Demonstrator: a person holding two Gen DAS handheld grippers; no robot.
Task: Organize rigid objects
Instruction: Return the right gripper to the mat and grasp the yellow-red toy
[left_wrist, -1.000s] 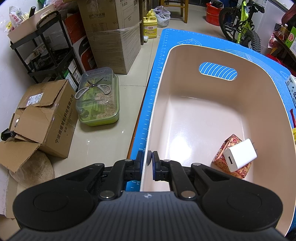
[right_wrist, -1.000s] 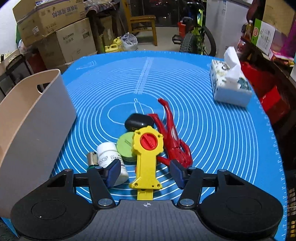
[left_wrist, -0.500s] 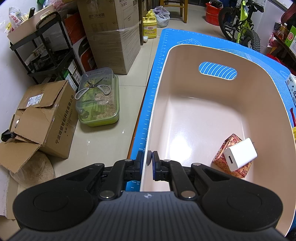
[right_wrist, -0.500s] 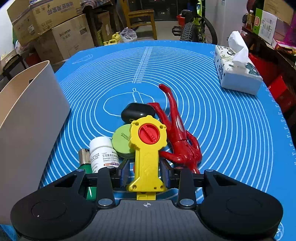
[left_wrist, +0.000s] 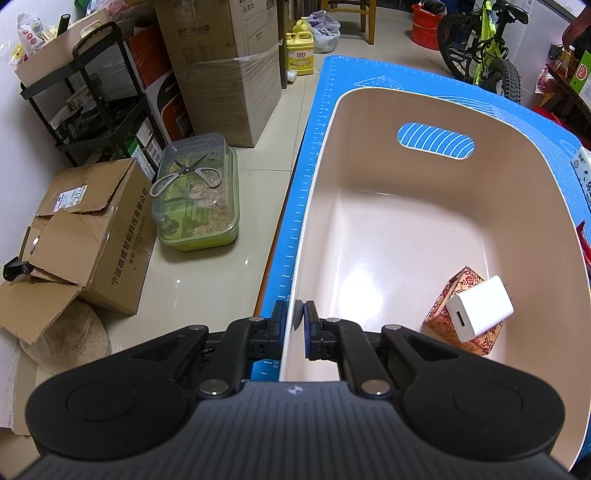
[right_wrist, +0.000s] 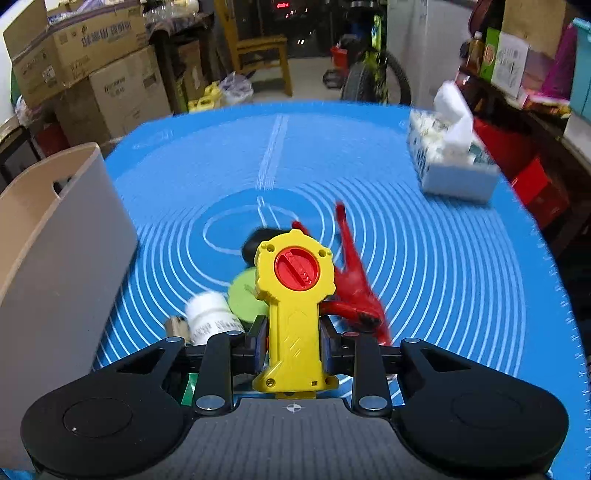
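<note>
In the left wrist view my left gripper (left_wrist: 294, 317) is shut on the near left rim of the beige bin (left_wrist: 317, 166). Inside the bin a white charger (left_wrist: 480, 314) leans on a red patterned box (left_wrist: 461, 280). In the right wrist view my right gripper (right_wrist: 293, 332) is closing its jaws on the handle of a yellow toy with a red dial (right_wrist: 293, 288), and both pads press on it. Behind the toy on the blue mat (right_wrist: 443, 277) lie a red plastic toy (right_wrist: 354, 284), a green round tin (right_wrist: 242, 295), a white bottle (right_wrist: 212, 314) and a black case (right_wrist: 258, 238).
The bin (right_wrist: 74, 240) stands at the mat's left side. A tissue box (right_wrist: 454, 162) sits at the far right. Off the table's left edge, the floor holds cardboard boxes (left_wrist: 85, 236), a green-lidded container (left_wrist: 199, 199) and a black rack (left_wrist: 92, 103). A bicycle (left_wrist: 484, 48) stands beyond.
The right gripper's jaws have come together from wide open onto the yellow toy's handle, and the toy now looks raised and tilted. The left gripper has stayed on the bin rim.
</note>
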